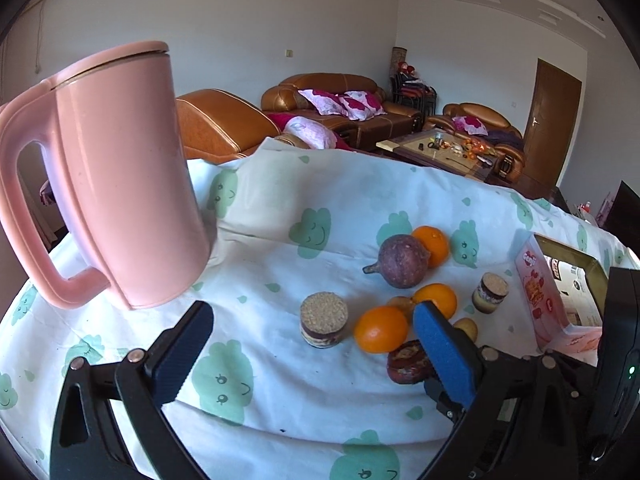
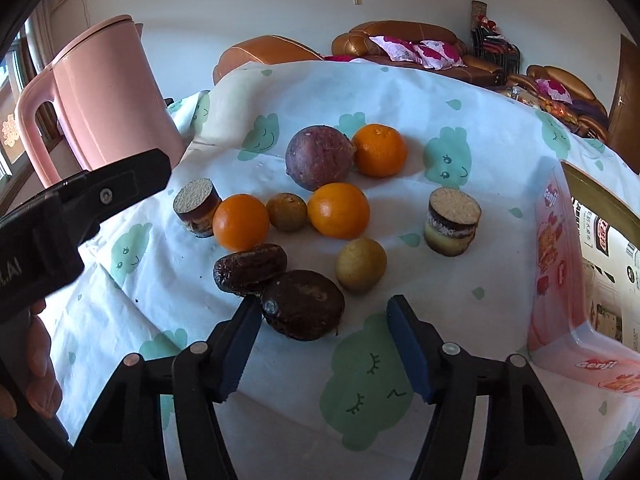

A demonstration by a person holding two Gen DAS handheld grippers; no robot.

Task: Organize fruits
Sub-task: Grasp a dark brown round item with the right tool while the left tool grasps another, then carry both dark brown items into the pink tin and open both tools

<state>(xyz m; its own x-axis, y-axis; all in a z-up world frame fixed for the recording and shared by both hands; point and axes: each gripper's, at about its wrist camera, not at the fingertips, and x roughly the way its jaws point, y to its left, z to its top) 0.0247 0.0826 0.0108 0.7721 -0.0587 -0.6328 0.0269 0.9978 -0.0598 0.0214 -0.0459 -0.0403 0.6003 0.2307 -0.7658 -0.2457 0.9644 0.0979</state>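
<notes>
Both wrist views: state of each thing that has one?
left gripper: open, empty
right gripper: open, empty, dark round fruit just ahead
pink kettle: lid shut, upright
pink box: open top
three oranges: loose on cloth, none boxed

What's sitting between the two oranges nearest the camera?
A small brownish-green round fruit sits between the left orange and the right orange, touching or nearly so. The right wrist view shows it best.
</notes>
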